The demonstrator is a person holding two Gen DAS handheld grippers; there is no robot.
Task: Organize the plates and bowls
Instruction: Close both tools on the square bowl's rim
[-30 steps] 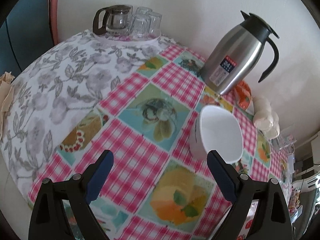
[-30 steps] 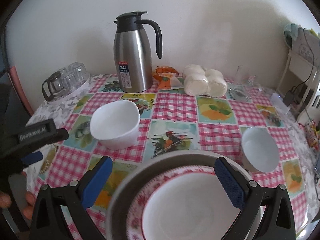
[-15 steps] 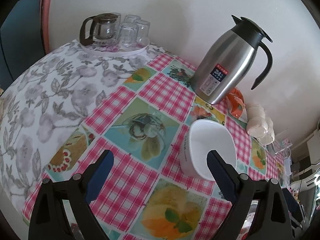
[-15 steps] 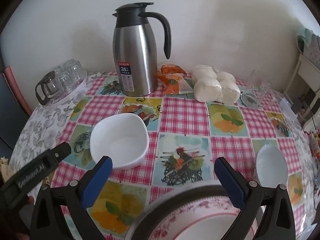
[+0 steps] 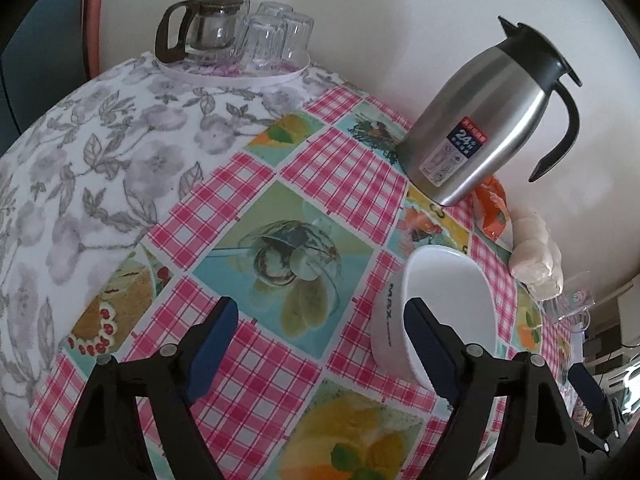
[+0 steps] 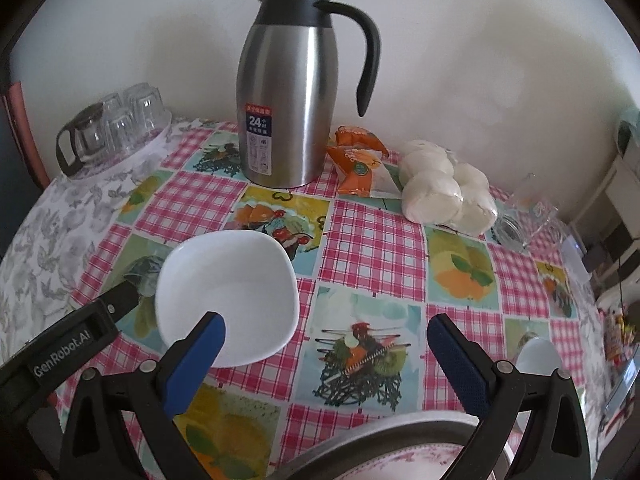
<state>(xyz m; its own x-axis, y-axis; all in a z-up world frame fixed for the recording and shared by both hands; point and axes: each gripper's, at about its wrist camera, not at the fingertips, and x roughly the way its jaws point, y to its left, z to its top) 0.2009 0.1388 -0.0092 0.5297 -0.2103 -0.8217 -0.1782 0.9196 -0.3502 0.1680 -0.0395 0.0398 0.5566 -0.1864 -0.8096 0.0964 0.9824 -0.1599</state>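
Note:
A white square bowl stands on the checked tablecloth. My left gripper is at its left side, jaws closing: the right fingertip overlaps the bowl's near rim and the left fingertip stays well clear of it. My right gripper hangs open over the cloth with nothing between its fingers. Below it, the rim of a metal basin with a pink-patterned plate fills the lower edge. A small white bowl sits at the right.
A steel thermos jug stands at the back by the wall. A tray with a glass pot and upturned glasses is at the back left. Orange snack packets, a bag of white buns and a glass jar lie behind.
My left gripper has come down closer to the square bowl and its jaws have narrowed. My right gripper has moved forward, so the basin has slid to the bottom edge of its view.

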